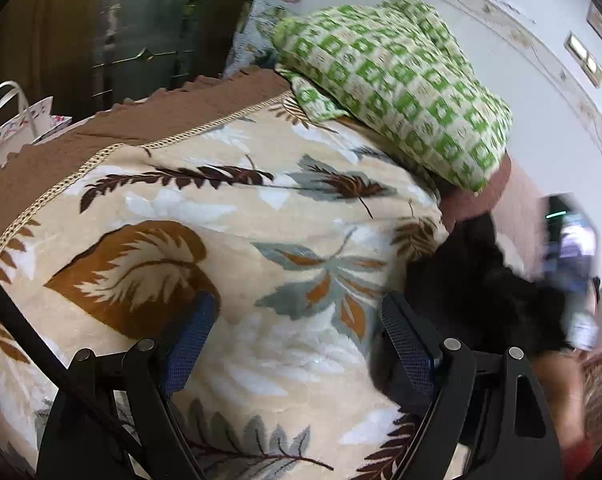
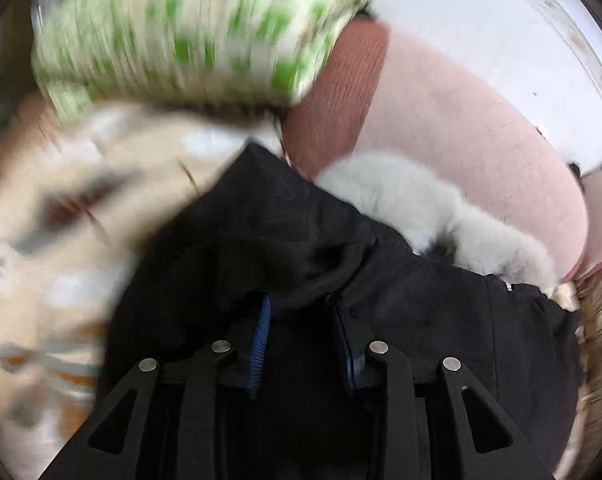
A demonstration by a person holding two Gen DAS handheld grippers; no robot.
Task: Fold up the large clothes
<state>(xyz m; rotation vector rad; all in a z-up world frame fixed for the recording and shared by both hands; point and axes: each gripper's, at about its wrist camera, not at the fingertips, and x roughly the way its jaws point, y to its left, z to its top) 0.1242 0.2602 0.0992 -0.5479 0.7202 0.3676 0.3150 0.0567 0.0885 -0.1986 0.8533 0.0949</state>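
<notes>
A black jacket (image 2: 301, 248) with a grey-white fur trim (image 2: 433, 208) is bunched at the right side of a bed. My right gripper (image 2: 301, 300) is shut on a fold of the black jacket, which drapes over both fingers. In the left wrist view the jacket (image 1: 481, 280) is a dark heap at the right, with my right gripper blurred behind it (image 1: 573, 264). My left gripper (image 1: 297, 312) is open and empty above the leaf-patterned blanket (image 1: 221, 216); its right finger (image 1: 405, 344) is beside the jacket's edge.
A green-and-cream checked pillow (image 1: 401, 80) lies at the head of the bed, also in the right wrist view (image 2: 205, 32). A pink and brown sheet (image 2: 461, 128) borders the white wall (image 1: 541, 100). A paper bag (image 1: 13, 128) stands at far left.
</notes>
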